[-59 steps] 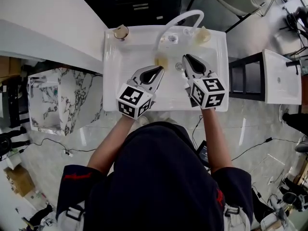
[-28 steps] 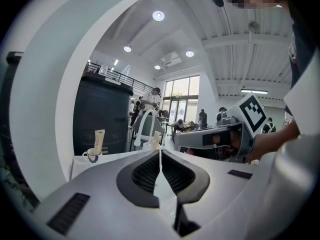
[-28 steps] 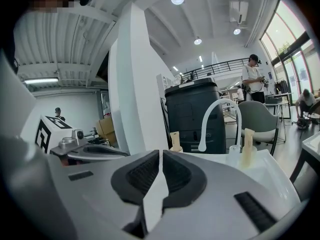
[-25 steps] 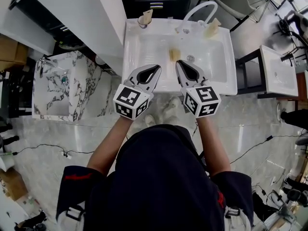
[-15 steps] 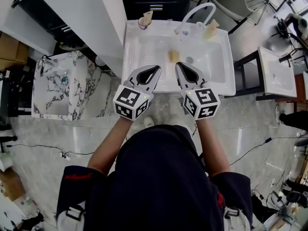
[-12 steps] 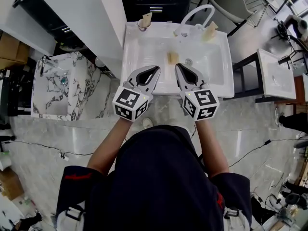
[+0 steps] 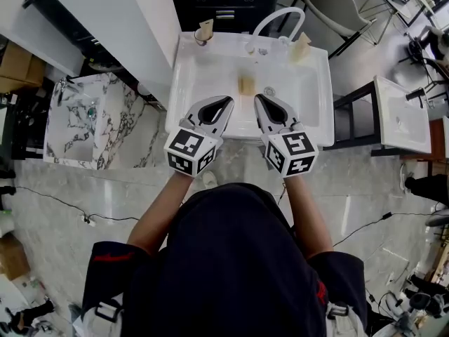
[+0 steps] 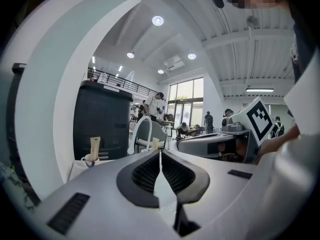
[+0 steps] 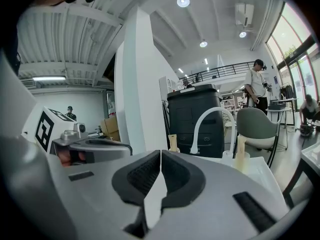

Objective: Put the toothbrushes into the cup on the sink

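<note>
A white sink (image 7: 189, 111) fills the top middle of the head view. A small cup (image 7: 203, 35) stands on its back left corner with a beige toothbrush (image 7: 205, 27) upright in it. Another beige upright piece (image 7: 302, 45) stands at the back right corner, and a short beige piece (image 7: 246, 84) lies in the basin by the drain. My left gripper (image 7: 229, 102) and right gripper (image 7: 258, 100) hang side by side over the sink's near rim, both shut and empty. The left gripper view shows the cup (image 8: 89, 160) far ahead, beyond the shut jaws of the left gripper (image 8: 160, 153).
A white arched faucet (image 7: 277, 20) rises at the sink's back edge. A white counter (image 7: 105, 20) and a marbled basin (image 7: 77, 121) lie to the left. A dark stand (image 7: 354, 114) and a second white sink (image 7: 403, 114) are at the right. Cables cross the floor.
Both grippers have drawn back from over the basin to its near rim, still shut and empty. The sink now sits farther up the head view.
</note>
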### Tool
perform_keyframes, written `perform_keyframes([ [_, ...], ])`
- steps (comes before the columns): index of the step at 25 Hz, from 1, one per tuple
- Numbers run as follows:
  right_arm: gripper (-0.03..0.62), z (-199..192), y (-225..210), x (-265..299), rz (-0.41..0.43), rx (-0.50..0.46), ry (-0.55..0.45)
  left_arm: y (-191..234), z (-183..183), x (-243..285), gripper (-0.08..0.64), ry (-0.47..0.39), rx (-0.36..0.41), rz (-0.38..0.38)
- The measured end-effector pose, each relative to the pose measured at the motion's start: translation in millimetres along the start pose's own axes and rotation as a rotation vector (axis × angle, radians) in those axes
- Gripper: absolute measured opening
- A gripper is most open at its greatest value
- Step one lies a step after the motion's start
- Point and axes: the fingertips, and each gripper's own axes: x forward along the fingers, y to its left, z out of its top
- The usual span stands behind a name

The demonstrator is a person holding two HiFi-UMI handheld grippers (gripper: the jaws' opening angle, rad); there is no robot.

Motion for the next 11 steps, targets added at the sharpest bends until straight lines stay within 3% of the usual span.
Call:
perform_keyframes([
  [11, 0.038, -4.8, -14.9, -14.6, 0.033, 0.012, -0.001, -15.8, -3.1, 5.8, 0.023, 0.010, -0.004, 0.049],
])
